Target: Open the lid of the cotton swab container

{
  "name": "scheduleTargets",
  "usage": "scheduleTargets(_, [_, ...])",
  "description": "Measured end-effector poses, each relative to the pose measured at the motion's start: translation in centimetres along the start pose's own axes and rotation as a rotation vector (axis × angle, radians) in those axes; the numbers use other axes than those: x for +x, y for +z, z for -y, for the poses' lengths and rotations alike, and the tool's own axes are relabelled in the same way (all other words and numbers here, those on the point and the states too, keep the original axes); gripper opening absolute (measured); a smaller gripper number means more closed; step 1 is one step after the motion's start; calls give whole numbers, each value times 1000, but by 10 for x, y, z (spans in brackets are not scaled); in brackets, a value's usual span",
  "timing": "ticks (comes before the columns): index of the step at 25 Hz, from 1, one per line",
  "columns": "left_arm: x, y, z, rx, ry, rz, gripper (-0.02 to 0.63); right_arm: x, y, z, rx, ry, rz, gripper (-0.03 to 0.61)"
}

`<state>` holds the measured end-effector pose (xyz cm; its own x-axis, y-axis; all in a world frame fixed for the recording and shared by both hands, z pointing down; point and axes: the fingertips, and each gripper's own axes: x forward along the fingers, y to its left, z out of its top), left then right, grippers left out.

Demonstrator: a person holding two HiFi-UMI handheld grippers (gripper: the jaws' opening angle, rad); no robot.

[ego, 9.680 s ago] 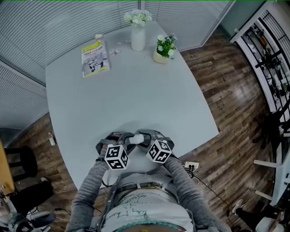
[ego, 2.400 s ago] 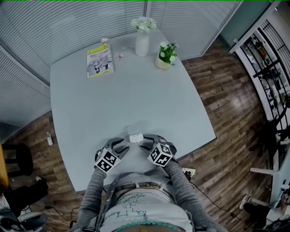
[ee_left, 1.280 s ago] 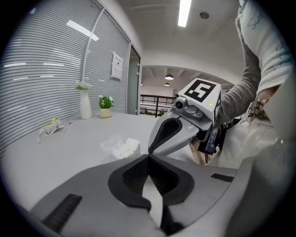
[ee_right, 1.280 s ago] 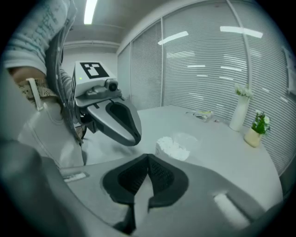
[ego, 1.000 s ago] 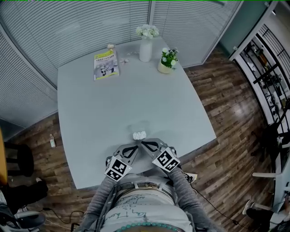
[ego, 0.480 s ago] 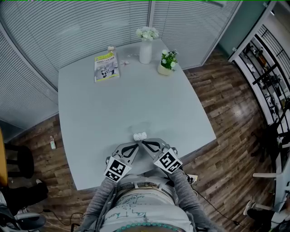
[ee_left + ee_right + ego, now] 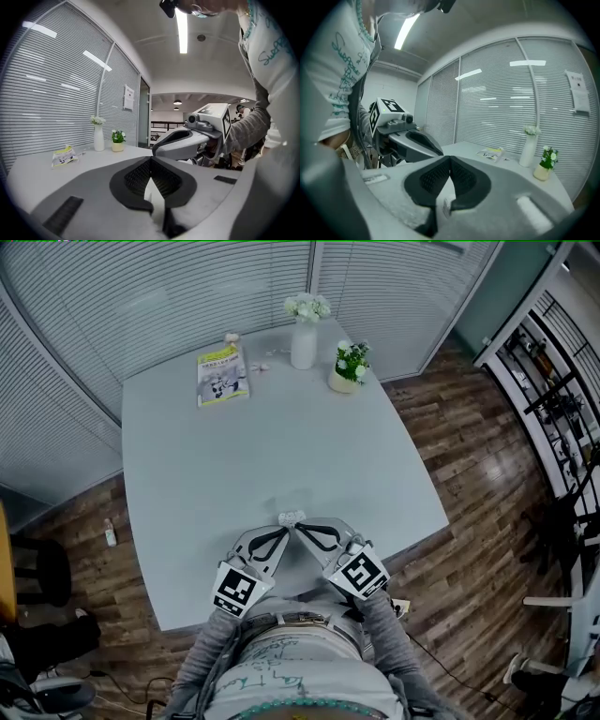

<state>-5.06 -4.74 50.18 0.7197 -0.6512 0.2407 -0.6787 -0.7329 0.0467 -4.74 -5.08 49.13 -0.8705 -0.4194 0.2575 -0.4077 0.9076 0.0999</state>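
Overhead, the head view shows a pale grey desk (image 7: 187, 484) with the person's sleeves (image 7: 202, 652) entering from 6 o'clock. The left gripper (image 7: 284, 532) and the right gripper (image 7: 298, 529) lie side by side near the desk's 6 o'clock edge. Their tips converge in a shallow V that points toward 12 o'clock.

The cotton swab container (image 7: 291, 517) — a small white object — sits on the desk just past those tips, at their 12 o'clock. Whether either tip touches it cannot be told from above, and its lid is too small to read. Each gripper bears a marker cube at its rear: the left cube (image 7: 236, 590) at 7 o'clock of the container, the right cube (image 7: 361, 573) at 5 o'clock.

Both gripper views show the black ribbed pads (image 7: 140, 176) meeting at the tip — jaws together, nothing clamped between them. Each view also takes in the other gripper close alongside.

Toward the desk's 12 o'clock end stands a white vase (image 7: 304, 334) of white flowers, with a small potted plant (image 7: 347, 367) at its 4 o'clock. A booklet (image 7: 223, 375) lies flat at its 8 o'clock. All three are well apart from the container. Slatted blinds (image 7: 141, 296) stand beyond the desk, and wooden floor (image 7: 469, 446) lies at 3 o'clock.
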Motion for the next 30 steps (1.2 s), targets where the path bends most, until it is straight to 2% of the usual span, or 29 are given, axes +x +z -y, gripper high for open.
scheduleTargets(7, [-6,41,2,37,5,83,-2,-13,50,6,-7,-34,81,2])
scheduleTargets(13, [-12,62,2,58,18,129,-2,-20,71,4,-57,-51,95,2])
scheduleTargets(30, [-15,68,4,44,30,150,-2,-19,78,-3,-37,-49,104,2])
